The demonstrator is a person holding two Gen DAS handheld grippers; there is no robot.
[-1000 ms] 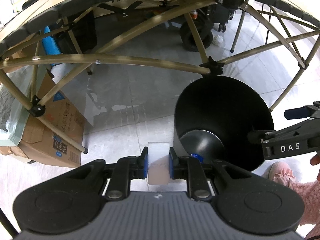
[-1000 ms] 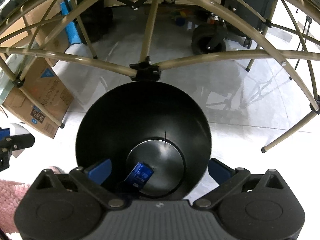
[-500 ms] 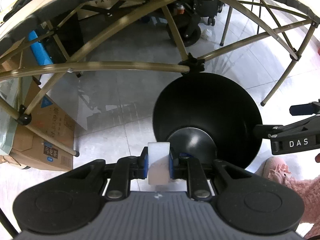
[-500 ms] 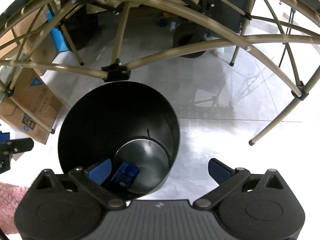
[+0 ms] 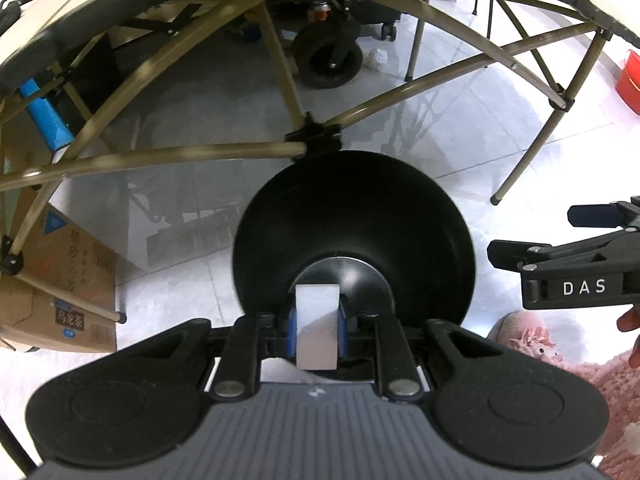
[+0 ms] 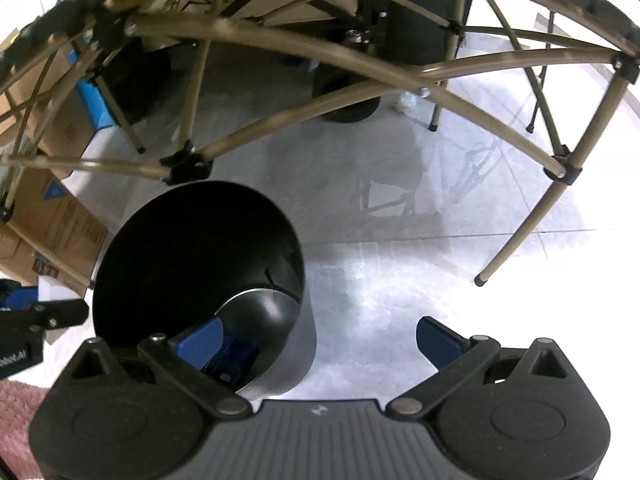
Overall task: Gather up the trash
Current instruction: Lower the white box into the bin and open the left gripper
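My left gripper point(image 5: 317, 326) is shut on a white block point(image 5: 317, 326), held upright between its blue pads directly over the mouth of a black round bin point(image 5: 352, 208) on the floor. The same bin point(image 6: 168, 248) fills the lower left of the right wrist view, and a blue packet point(image 6: 230, 362) lies on its bottom. My right gripper point(image 6: 318, 338) stands open with nothing between its fingers, its left finger over the bin's right edge and its right finger over bare floor. It also shows at the right edge of the left wrist view as a black DAS-marked gripper point(image 5: 576, 264).
A folding table's tan metal legs point(image 5: 304, 136) cross just behind the bin. Cardboard boxes point(image 5: 60, 280) stand at the left. A black wheel point(image 5: 328, 60) and a crumpled white wad point(image 5: 376, 56) sit farther back. A pink fuzzy sleeve point(image 5: 592, 364) is at lower right.
The left gripper has carried the white block sideways from beside the bin to over its opening. The right gripper has drifted right, so the bin now sits lower left in its view.
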